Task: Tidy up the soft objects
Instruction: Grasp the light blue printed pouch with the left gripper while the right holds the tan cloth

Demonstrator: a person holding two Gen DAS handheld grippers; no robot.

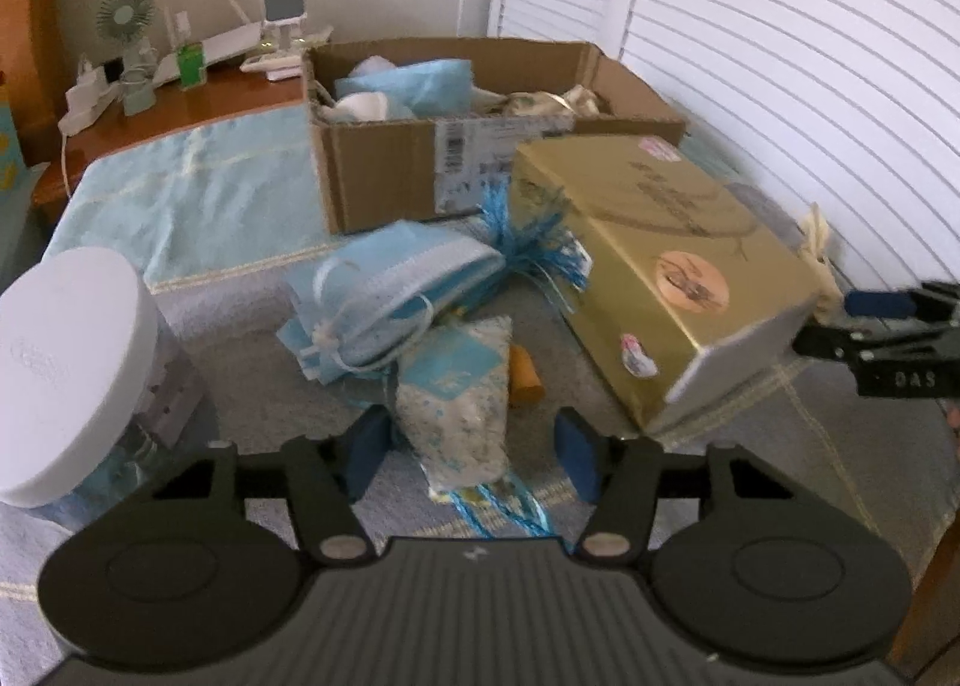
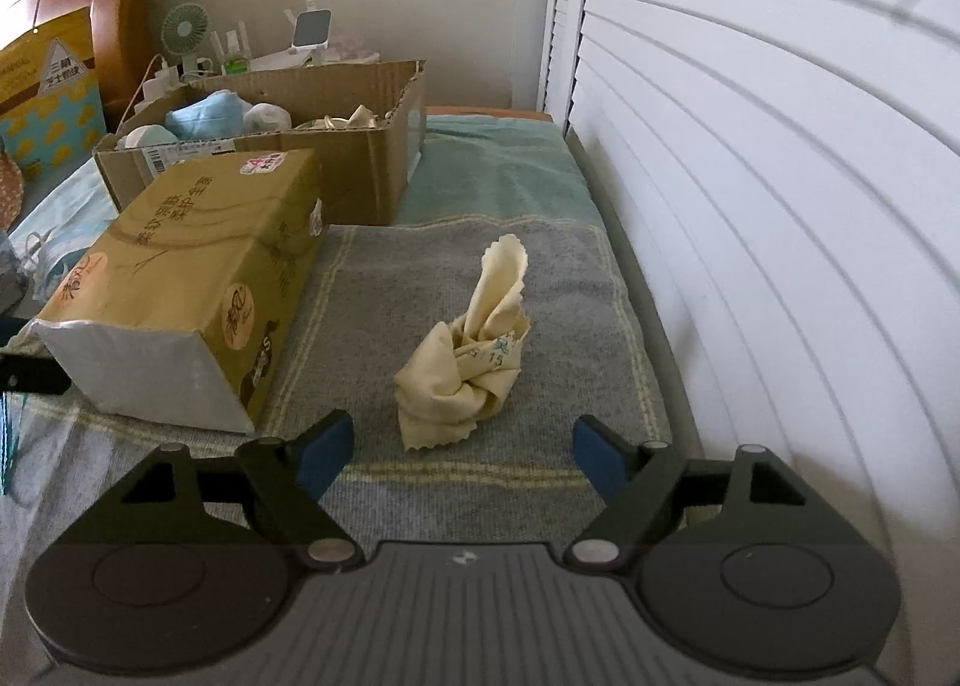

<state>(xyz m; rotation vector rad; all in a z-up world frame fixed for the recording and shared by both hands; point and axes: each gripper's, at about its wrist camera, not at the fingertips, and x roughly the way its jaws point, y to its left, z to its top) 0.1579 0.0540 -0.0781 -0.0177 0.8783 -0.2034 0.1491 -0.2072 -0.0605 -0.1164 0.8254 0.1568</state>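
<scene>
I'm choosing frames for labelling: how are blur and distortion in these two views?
Left wrist: gold tissue box and white lid smeared, edges soft. Right wrist: sharper, cream cloth crisp. Both: fisheye bends the shutter slats into arcs.

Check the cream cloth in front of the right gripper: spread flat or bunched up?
Bunched up. The cream cloth sits knotted in a lump on the grey blanket, one corner sticking upward, untouched between the open right gripper jaws.
</scene>
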